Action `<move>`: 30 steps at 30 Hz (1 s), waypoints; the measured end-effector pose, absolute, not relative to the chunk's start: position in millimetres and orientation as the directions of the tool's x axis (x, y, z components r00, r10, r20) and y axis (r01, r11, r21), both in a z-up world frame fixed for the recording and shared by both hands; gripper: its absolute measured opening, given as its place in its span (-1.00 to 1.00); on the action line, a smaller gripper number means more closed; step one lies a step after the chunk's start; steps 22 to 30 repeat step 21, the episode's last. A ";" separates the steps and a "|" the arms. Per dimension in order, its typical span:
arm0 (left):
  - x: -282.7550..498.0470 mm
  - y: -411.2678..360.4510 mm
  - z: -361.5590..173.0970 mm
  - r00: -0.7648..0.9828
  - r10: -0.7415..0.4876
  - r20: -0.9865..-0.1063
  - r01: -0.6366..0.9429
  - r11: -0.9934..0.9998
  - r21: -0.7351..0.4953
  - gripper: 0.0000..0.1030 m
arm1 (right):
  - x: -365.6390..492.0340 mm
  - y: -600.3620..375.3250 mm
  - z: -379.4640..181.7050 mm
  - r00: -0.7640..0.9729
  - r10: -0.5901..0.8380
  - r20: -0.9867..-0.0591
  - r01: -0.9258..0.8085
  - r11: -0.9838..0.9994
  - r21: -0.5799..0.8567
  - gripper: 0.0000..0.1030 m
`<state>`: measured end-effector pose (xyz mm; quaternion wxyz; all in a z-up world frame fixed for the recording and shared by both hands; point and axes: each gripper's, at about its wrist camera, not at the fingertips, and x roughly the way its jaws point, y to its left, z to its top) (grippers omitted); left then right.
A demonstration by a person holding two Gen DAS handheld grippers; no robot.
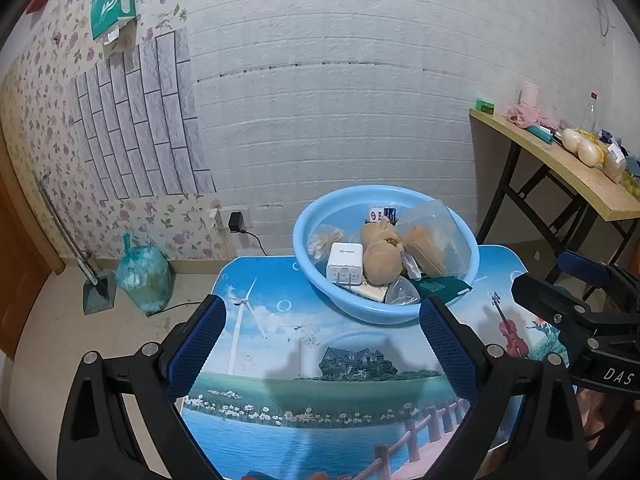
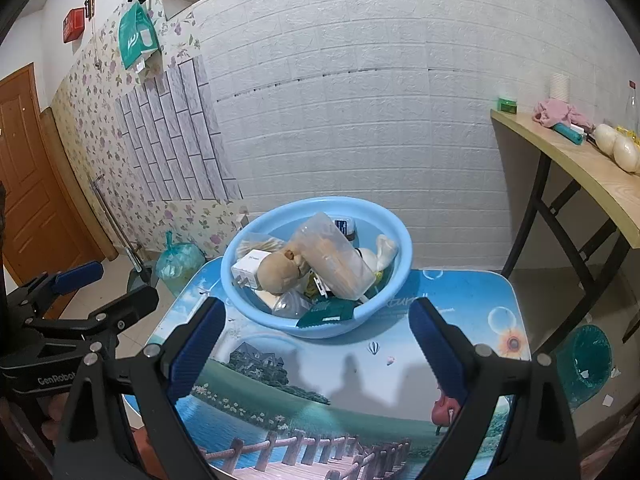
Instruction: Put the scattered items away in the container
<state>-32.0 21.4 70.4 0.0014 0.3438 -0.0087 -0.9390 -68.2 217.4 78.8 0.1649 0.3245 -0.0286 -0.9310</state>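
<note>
Basin (image 1: pixel 312 268) sits on the table (image 1: pixel 280 360), already full; light, stiff plastic, best taken by its rim. Left tool (image 1: pixel 322 354) and right tool (image 2: pixel 316 354) both gape apart, empty.

Basin (image 1: pixel 384 312) sits on the table (image 1: pixel 280 360), at its far edge. In the basin: charger (image 1: pixel 345 266) left, plush toy (image 1: pixel 380 254) beside it at centre, plastic bag (image 1: pixel 434 240) right. Trash bag (image 1: pixel 144 276) on floor, left of basin. Side table (image 1: pixel 560 164) right of basin, behind.
</note>
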 end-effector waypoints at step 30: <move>-36.7 20.5 64.0 -0.753 -0.023 -0.657 0.014 -1.000 0.019 0.90 | -76.7 214.7 68.1 -0.718 -0.322 -0.617 0.285 -0.945 0.161 0.84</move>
